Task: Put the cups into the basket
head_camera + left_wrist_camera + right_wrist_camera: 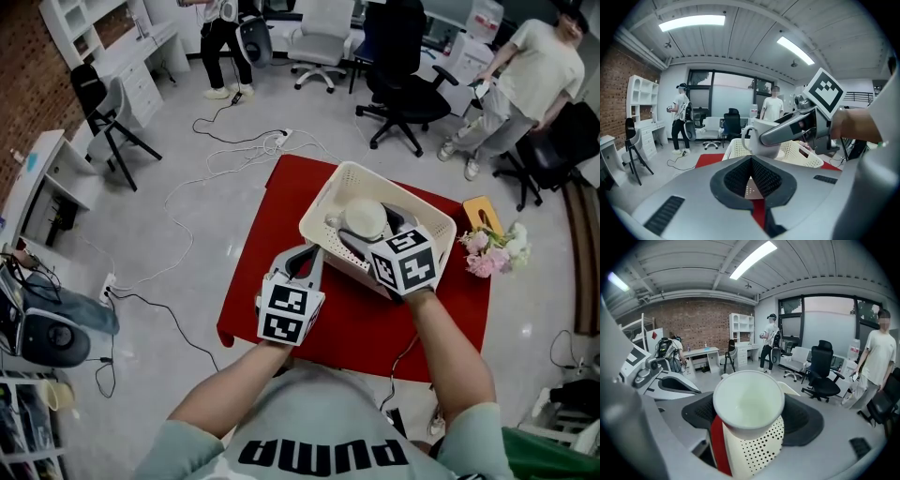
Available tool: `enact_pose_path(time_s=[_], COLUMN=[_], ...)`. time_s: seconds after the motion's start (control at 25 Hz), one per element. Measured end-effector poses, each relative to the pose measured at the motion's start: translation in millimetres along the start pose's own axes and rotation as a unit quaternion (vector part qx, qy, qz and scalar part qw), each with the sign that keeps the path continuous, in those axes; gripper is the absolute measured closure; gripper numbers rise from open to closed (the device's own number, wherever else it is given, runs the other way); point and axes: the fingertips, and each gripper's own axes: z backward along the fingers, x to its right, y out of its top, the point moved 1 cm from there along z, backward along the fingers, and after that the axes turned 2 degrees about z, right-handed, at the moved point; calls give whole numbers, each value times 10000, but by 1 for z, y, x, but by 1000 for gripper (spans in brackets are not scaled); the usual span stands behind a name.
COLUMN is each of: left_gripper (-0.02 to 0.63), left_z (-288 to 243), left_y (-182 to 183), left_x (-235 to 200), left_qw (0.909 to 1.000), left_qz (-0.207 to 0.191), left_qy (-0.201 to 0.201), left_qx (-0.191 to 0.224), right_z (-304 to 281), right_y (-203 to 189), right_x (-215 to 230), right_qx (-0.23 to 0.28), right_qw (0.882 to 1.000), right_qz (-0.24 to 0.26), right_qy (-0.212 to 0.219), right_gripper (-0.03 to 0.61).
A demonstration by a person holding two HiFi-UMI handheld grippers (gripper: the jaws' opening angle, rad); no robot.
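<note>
My right gripper (371,227) is shut on a white handled cup (364,217), which hangs just over the white perforated basket (412,202) on the red cloth (272,281). The right gripper view looks down into the cup (749,401), empty and clamped between the black pads, with the basket wall (757,451) below it. My left gripper (307,258) rests at the basket's near-left side, its jaws shut on nothing. The left gripper view shows its own pads meeting (751,161), and beyond them the cup (764,138) in the right gripper (797,124) above the basket (799,152).
Pink flowers (492,248) and a yellow block (480,214) lie at the cloth's right edge. Cables (234,150) trail over the floor to the left and behind. Office chairs (403,84) and standing people (525,75) are farther back.
</note>
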Motion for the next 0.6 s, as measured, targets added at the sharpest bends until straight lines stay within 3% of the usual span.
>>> enact_pose_path(time_s=[0.6], left_gripper=[611], left_z=[-28], left_y=[-18], left_x=[-10], left_qw=[9992], left_qz=[82], left_qy=[174], left_qx=[-340], right_z=[-64], right_y=[-49], right_x=[31], right_qx=[-523], right_qw=[9978], right_qz=[-91], right_qy=[393], right_gripper=[184])
